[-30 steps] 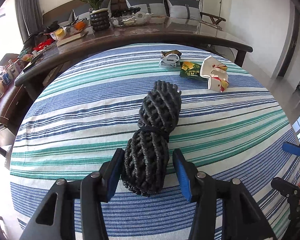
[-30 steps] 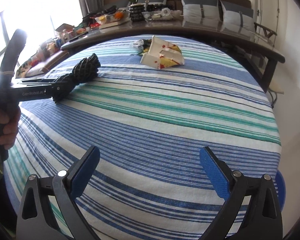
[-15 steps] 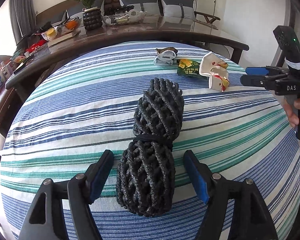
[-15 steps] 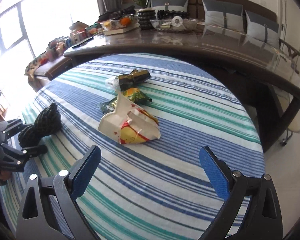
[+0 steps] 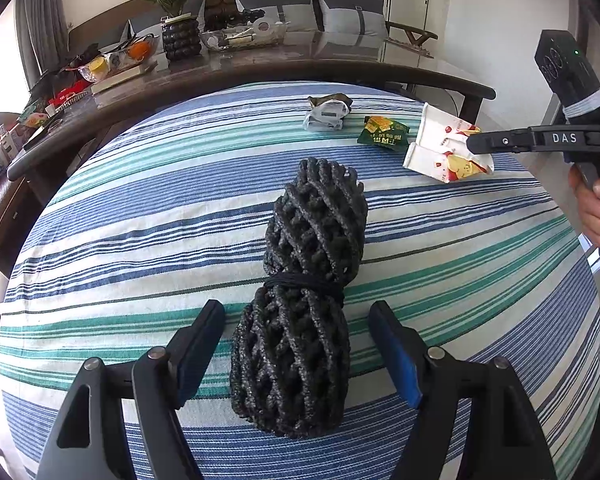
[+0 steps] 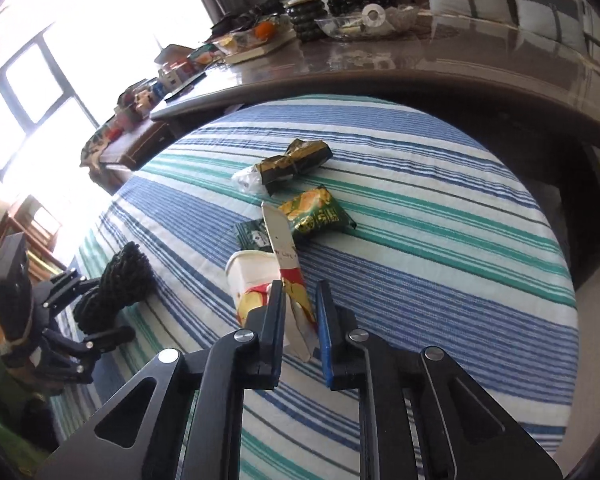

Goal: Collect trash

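A black foam net bundle (image 5: pixel 312 280), tied at its middle, lies on the striped tablecloth (image 5: pixel 140 220). My left gripper (image 5: pixel 296 312) stands open around its near end, both pads clear of it. At the far right a crushed white paper cup (image 5: pixel 440 148) with red and yellow print is pinched by my right gripper (image 5: pixel 472 144). In the right wrist view the right gripper (image 6: pixel 300 286) is shut on a flattened flap of the paper cup (image 6: pixel 252 276). A green snack packet (image 6: pixel 316 216) and a dark crumpled wrapper (image 6: pixel 292 162) lie just beyond. The left gripper (image 6: pixel 108 306) and net (image 6: pixel 120 280) show at the left.
A long dark wooden table (image 5: pixel 260 68) borders the cloth's far edge, carrying a potted plant (image 5: pixel 176 20), bowls and clutter. A sofa with grey cushions (image 5: pixel 348 12) stands behind. The green packet (image 5: pixel 384 136) and wrapper (image 5: pixel 328 114) lie near the far edge. A hand (image 5: pixel 596 208) holds the right gripper.
The right gripper swung over to the paper cup and shut on it. The left gripper's jaws widened off the black net, which rests on the cloth between them.
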Tool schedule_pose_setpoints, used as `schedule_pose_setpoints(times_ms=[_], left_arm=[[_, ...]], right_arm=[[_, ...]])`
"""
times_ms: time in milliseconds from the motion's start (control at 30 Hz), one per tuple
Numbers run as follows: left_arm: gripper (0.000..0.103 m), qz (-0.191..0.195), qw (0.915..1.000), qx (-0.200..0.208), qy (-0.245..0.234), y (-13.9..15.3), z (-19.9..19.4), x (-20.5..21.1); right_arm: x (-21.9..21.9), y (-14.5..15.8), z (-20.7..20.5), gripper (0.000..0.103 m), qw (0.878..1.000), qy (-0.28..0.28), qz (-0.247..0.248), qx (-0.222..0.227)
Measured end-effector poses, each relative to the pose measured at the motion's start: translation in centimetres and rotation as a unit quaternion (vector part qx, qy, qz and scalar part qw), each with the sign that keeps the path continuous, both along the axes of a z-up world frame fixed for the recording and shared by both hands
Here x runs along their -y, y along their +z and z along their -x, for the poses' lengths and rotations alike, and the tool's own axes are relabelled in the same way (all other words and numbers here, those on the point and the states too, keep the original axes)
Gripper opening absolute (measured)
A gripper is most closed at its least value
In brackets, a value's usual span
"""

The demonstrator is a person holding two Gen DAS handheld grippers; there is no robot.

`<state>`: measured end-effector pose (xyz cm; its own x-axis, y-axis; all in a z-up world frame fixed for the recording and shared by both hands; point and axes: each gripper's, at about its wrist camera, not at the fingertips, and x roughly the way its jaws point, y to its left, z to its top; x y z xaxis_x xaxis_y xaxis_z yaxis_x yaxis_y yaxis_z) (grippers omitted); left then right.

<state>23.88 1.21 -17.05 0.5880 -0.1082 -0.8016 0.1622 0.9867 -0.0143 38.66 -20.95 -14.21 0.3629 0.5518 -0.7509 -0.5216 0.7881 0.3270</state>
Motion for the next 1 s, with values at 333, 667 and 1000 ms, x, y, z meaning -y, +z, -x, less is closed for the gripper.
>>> schedule_pose_setpoints(times_ms=[333, 667, 1000], left_arm=[[0.076, 0.006, 0.9999, 0.001, 0.015, 0.1, 2.3, 0.7], [0.077, 0.002, 1.0000, -0.001, 0.001, 0.1, 3.8, 0.7], [0.081, 0.000, 1.0000, 0.000, 0.007, 0.0, 2.7, 0.9]], right_arm=[[1.1, -0.8, 14.0, 0.011, 0.993, -0.114, -0.018, 0.005], [0.2, -1.8, 17.1, 0.076, 0.990, -0.086, 0.075, 0.081], [-2.4, -0.5, 17.8, 0.075, 0.973, -0.059, 0.132, 0.179]])
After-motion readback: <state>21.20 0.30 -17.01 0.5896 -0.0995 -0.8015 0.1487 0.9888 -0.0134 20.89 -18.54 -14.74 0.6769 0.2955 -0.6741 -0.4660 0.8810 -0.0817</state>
